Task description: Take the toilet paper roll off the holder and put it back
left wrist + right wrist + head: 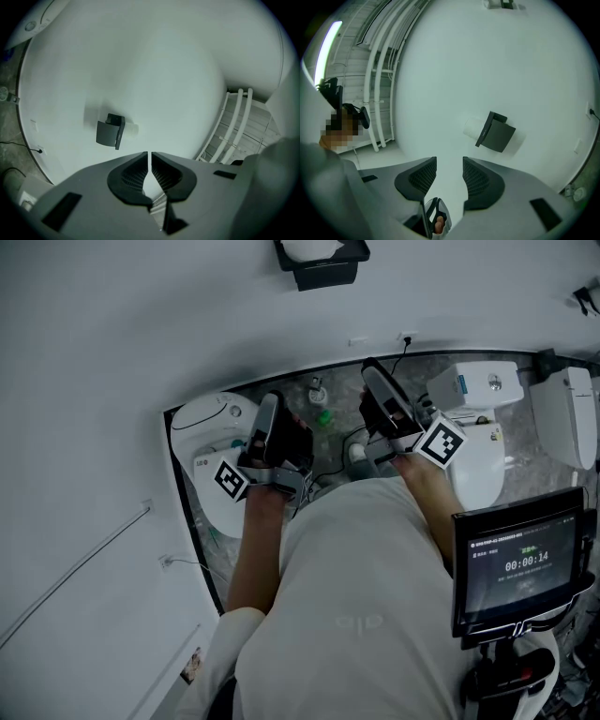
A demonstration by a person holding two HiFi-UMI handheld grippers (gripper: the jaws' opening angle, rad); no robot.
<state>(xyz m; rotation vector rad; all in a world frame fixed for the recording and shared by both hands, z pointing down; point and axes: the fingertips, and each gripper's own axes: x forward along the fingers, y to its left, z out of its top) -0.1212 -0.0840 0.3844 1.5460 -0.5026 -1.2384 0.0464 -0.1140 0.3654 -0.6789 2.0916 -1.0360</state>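
Observation:
High on the white wall hangs a black paper holder [322,261] with a white toilet paper roll [309,247] in it. In the left gripper view the holder [110,131] is small and far off, and the roll [131,127] sticks out of its right side. In the right gripper view the holder [497,132] shows the roll [472,127] at its left. My left gripper [150,161] is shut and empty. My right gripper [450,171] is open with nothing between its jaws. Both grippers, the left [269,409] and the right [375,376], are held up in front of the person and well short of the holder.
A white toilet [214,418] stands below left and another [478,390] at the right, with a third fixture [567,413] at the far right. A tablet screen [520,559] on a stand is at lower right. White pipes [234,122] run along the ceiling.

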